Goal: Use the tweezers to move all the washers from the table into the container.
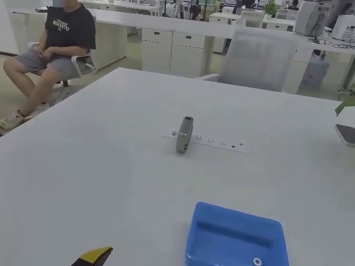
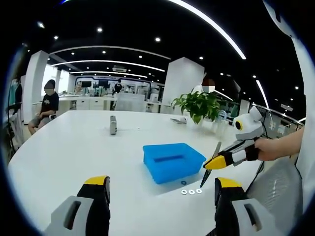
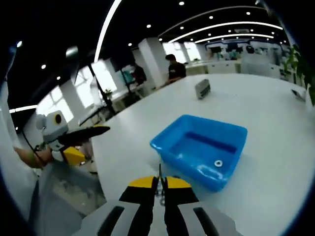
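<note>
The right tool (image 3: 160, 186) has its yellow-tipped jaws pressed together on a thin pair of tweezers (image 2: 204, 178), which slant down and forward from the tips. Just under the tweezers' point, three small pale washers (image 2: 191, 191) lie in a short row on the white table (image 2: 59, 162). What looks like a darker ring (image 2: 183, 183) lies just beyond them. Whether the tweezers touch any washer is too small to tell. Just ahead of the right tool, a little to its right, sits the blue container (image 3: 177, 156), a shallow open tray. A single washer (image 3: 218, 163) rests on its floor near the wall closest to the tool. Off to the right tool's left, the left tool (image 2: 161, 180) is held up with its jaws spread wide and nothing between them. Far ahead of both tools a grey block (image 1: 184, 134) stands on the table, and a person (image 1: 58, 39) sits beyond its far corner. By this layout the job seems to be at an early stage. One washer is in the container, at least three remain on the table, and the tweezers look poised for the next pick-up.
</note>
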### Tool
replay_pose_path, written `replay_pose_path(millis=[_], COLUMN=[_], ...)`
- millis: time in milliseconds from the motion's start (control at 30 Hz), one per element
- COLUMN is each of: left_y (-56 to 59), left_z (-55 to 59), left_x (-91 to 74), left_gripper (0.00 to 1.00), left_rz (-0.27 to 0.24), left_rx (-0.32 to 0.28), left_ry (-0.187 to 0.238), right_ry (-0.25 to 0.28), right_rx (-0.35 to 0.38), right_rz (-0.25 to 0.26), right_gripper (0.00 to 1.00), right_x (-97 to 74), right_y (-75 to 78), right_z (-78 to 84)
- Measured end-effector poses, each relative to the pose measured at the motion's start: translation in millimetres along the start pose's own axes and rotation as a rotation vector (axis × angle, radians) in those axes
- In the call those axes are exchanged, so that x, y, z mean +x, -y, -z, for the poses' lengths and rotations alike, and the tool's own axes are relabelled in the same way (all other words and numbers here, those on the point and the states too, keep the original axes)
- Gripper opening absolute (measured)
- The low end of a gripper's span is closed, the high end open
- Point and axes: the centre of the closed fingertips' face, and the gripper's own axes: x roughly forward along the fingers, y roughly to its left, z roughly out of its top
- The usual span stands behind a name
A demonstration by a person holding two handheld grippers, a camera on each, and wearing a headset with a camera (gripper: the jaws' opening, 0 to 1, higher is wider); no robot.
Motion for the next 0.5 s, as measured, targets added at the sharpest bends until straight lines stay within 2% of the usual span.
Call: replay_pose_path(millis=[133, 300, 500], left_y=[0.7, -0.1, 0.2], left_z=[0.6, 0.3, 0.8], left_x=[0.5, 0.8, 1.1], left_gripper=[0.90, 0.90, 0.89], left_rz=[0.004, 0.000, 0.001], left_rx=[0.004, 0.001, 0.006], left_ry=[-0.004, -0.002, -0.005], right_ry=[-0.023, -0.043, -0.086], right_rx=[0.010, -0.022, -0.131], right_rz=[-0.007, 0.002, 0.002], right_gripper=[0.03, 0.03, 0.03], right_x=[4.6, 5.8, 8.1], right_y=[-0.1, -2.6, -9.7], right_z=[6.9, 9.2, 14.3])
